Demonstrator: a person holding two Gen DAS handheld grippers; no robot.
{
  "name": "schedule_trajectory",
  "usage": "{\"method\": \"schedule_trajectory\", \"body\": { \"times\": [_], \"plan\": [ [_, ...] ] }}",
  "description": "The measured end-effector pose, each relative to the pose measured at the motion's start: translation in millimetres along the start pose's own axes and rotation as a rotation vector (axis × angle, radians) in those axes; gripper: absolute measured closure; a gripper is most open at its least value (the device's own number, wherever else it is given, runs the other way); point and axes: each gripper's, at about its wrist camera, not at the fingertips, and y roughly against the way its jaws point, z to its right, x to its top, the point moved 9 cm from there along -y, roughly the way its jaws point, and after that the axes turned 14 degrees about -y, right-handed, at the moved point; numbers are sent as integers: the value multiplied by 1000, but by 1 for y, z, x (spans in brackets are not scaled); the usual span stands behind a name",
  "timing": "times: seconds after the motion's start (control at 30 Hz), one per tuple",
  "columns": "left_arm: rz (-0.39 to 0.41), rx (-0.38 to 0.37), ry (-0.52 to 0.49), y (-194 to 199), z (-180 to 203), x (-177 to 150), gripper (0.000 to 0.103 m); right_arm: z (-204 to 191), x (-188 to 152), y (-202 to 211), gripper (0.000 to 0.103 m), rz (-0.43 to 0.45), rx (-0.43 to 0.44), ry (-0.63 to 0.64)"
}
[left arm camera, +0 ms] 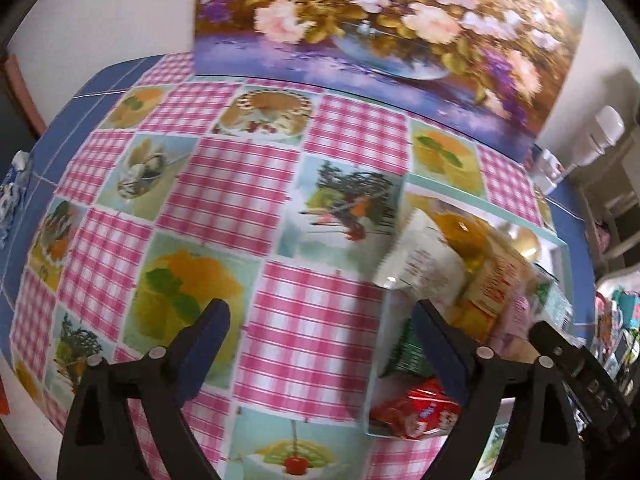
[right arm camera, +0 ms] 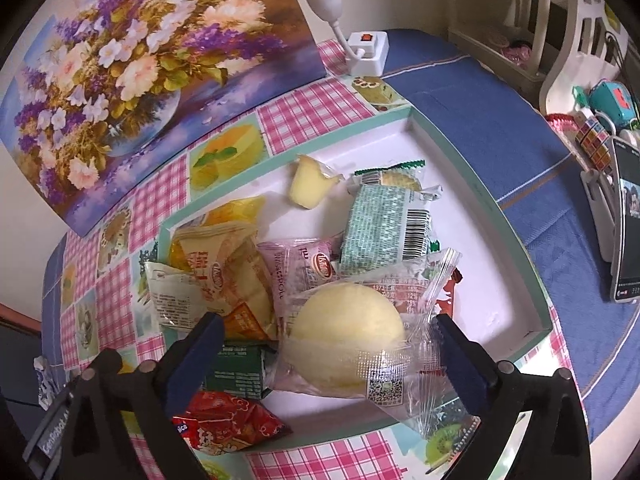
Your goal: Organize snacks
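Both grippers are hanging released over a tray of wrapped snacks on a checked tablecloth.

In the right wrist view the right gripper [right arm camera: 328, 344] is standing with jaws spread wide, clear of the clear-wrapped round bun [right arm camera: 348, 330] lying between them at lower centre inside the white tray [right arm camera: 516, 220]; an orange-yellow cake packet [right arm camera: 224, 276], a pink Swiss roll packet [right arm camera: 298, 268], a green-white packet [right arm camera: 380, 228] and a red packet [right arm camera: 228, 426] are lying around it. In the left wrist view the left gripper [left arm camera: 320, 340] is hovering, jaws apart and empty, above the pink-checked tablecloth [left arm camera: 240, 184], the tray at the right edge. A flower painting [left arm camera: 380, 20] is leaning at the top.
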Motion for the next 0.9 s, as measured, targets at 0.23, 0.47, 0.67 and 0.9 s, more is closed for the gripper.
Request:
{"method": "schedule_trajectory", "body": {
  "times": [0.23, 0.47, 0.67, 0.9],
  "plan": [
    [-7, 14, 46, -4, -20, 0, 7, -7, -2, 0, 0, 13, -14, 41],
    [-7, 49, 32, -2, -29, 2, 7, -17, -4, 3, 0, 37, -15, 88],
    [30, 86, -9, 8, -32, 6, 7, -30, -9, 8, 0, 64, 2, 130],
    [94, 150, -72, 27, -34, 8, 7, -38, -18, 17, 0, 96, 14, 173]
  ]
}}
